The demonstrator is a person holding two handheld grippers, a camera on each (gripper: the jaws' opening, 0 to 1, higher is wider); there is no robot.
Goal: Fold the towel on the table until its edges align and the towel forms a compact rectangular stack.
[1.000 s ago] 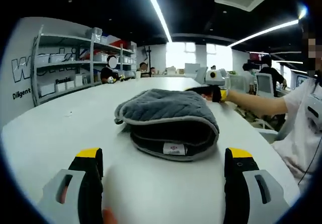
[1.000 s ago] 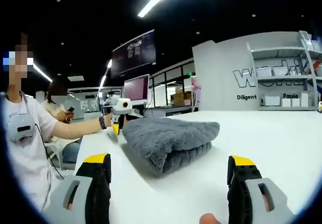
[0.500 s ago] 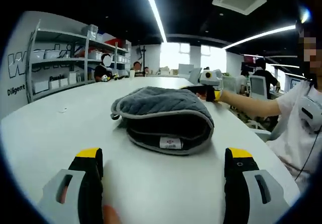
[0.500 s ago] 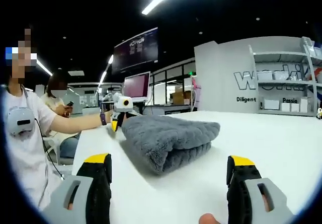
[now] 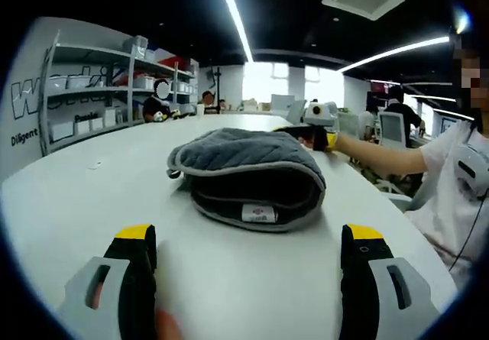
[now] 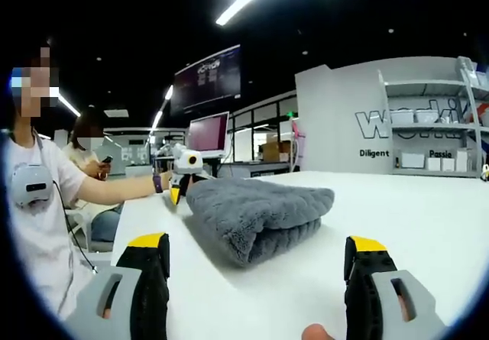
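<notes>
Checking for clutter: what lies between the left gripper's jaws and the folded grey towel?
Nothing: in the left gripper view, only bare white table lies between the open left gripper and the folded grey fleece towel.

Folded grey towel (image 5: pixel 246 176) lies on white table (image 5: pixel 92 202).

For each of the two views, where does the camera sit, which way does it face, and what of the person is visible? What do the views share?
Left gripper view: rides on the left gripper, low over the white table, facing the folded grey towel at its label end; the person's sleeve and arm show at right, holding the right gripper.
Right gripper view: rides on the right gripper, facing the towel's rounded fold; the person shows at left, holding the left gripper.
Shared: towel, table, shelving; each gripper's fingers stand apart, holding nothing.
</notes>
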